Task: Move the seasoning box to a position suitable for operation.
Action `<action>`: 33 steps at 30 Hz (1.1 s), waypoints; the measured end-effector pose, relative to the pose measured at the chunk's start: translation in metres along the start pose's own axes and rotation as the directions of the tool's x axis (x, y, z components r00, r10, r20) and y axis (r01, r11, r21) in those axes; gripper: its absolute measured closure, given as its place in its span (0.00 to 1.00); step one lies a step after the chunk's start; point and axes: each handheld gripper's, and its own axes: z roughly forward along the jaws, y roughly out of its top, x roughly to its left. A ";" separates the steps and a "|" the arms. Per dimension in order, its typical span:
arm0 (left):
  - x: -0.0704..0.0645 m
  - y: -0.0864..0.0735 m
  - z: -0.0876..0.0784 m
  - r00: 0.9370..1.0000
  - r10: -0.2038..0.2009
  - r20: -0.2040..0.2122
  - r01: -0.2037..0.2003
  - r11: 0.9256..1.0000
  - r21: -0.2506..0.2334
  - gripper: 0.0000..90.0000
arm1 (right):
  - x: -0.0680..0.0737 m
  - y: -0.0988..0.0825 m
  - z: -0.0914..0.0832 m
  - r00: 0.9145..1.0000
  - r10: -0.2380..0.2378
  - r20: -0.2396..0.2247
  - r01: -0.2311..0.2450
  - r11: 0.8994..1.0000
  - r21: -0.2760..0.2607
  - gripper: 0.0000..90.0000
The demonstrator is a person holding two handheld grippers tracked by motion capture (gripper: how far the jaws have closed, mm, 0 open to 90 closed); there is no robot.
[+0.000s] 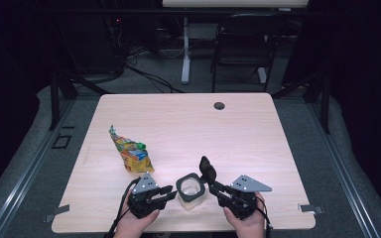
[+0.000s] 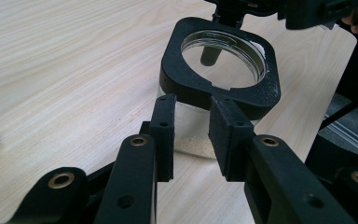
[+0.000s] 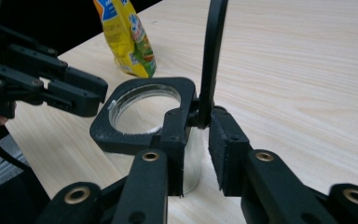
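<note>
Clear jar with a black square collar and flipped-up lid stands near the desk's front edge, between both grippers. Left gripper and right gripper sit just beside it, jaws apart, clamping nothing. A colourful pouch lies behind, to the left.

I see a light wooden table with a round cable hole near its far edge. On it, near my edge, stands a clear container with a black square rim, its black lid flipped upright. A yellow snack pouch with a green cap lies flat to its left, well apart.
</note>
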 end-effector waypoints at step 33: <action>0.029 0.000 -0.032 0.995 -0.051 -0.081 0.047 0.997 -0.054 0.72 | -0.006 -0.004 0.010 0.998 0.042 0.042 -0.041 0.999 -0.020 0.90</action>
